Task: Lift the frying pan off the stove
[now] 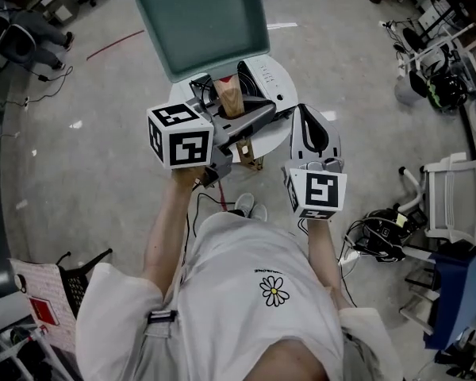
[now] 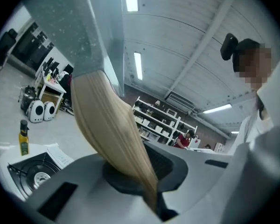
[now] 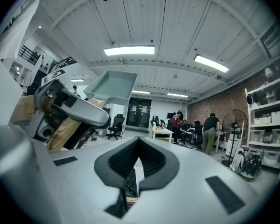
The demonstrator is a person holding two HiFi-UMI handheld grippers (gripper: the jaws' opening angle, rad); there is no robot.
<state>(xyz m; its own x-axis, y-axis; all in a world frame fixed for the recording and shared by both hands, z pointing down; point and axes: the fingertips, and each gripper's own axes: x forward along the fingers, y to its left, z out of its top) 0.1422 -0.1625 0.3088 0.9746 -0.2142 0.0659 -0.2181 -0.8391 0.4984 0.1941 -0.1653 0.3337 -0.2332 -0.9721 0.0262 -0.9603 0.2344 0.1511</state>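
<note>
The frying pan [image 1: 198,22] is square and teal with a pale wooden handle [image 1: 231,98]. It is held high above the round white table [image 1: 279,137], close to the head camera. My left gripper [image 1: 236,111] is shut on that handle. In the left gripper view the handle [image 2: 113,134] runs up from the jaws to the pan [image 2: 67,27], and the black stove [image 2: 31,173] sits far below at lower left. My right gripper [image 1: 313,137] hangs shut and empty to the right of the table. Its own view shows the pan [image 3: 113,85] and the left gripper [image 3: 70,107] up at the left.
A yellow bottle [image 2: 23,137] and a white leaflet [image 2: 60,156] sit by the stove. A black basket [image 1: 79,280] stands on the floor at lower left. A white chair [image 1: 452,197] and cables [image 1: 377,232] lie to the right. Several people [image 3: 207,132] stand far off.
</note>
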